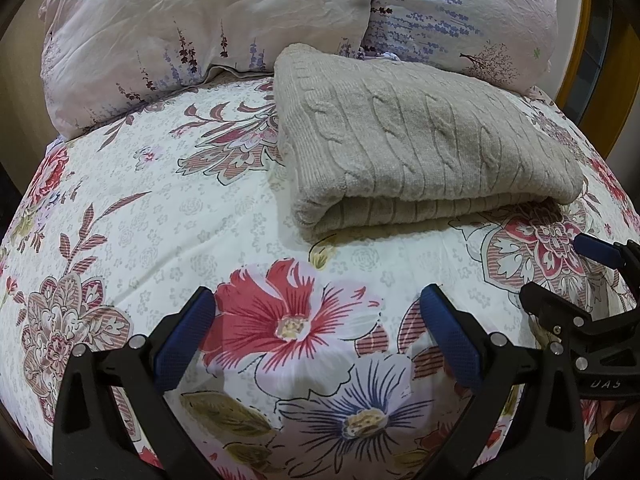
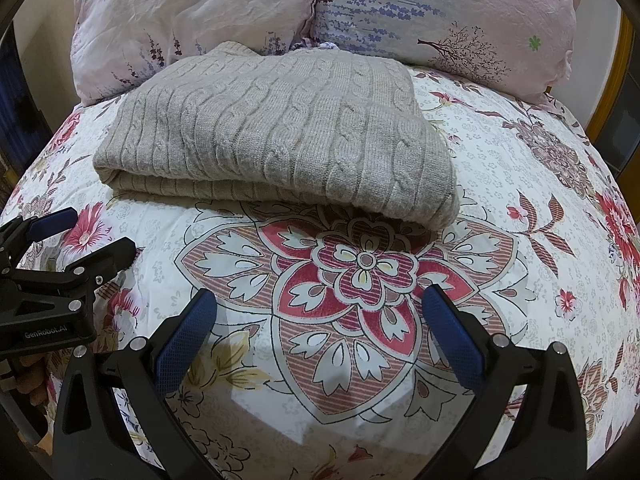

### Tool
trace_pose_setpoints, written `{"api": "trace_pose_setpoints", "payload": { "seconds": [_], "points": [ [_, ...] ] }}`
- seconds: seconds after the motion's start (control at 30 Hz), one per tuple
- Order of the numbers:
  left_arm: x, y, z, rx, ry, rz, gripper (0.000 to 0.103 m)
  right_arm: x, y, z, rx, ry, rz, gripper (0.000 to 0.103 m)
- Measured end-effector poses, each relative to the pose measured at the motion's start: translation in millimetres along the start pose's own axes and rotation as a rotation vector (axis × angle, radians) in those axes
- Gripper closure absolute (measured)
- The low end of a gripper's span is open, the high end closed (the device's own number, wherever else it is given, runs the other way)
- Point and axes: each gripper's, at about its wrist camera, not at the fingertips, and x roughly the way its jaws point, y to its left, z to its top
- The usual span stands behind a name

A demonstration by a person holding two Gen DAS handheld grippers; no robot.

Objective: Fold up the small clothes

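A beige cable-knit sweater lies folded into a thick rectangle on the flowered bed sheet, its folded edge facing me. It also shows in the right wrist view. My left gripper is open and empty, hovering over the sheet short of the sweater. My right gripper is open and empty, also short of the sweater. Each gripper shows at the edge of the other's view: the right one and the left one.
Two pale floral pillows lean at the head of the bed right behind the sweater. A yellow wooden frame stands at the far right. Flowered sheet lies between the grippers and the sweater.
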Motion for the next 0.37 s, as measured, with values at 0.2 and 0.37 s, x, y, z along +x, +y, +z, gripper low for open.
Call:
{"api": "trace_pose_setpoints", "payload": {
  "seconds": [0.2, 0.37],
  "points": [
    [0.5, 0.1, 0.5, -0.004, -0.001, 0.003, 0.002, 0.0, 0.4, -0.1, 0.001, 0.0, -0.001, 0.001],
    [0.7, 0.4, 0.2, -0.005, -0.002, 0.003, 0.002, 0.1, 0.6, -0.2, 0.001, 0.0, -0.001, 0.001]
  ]
}}
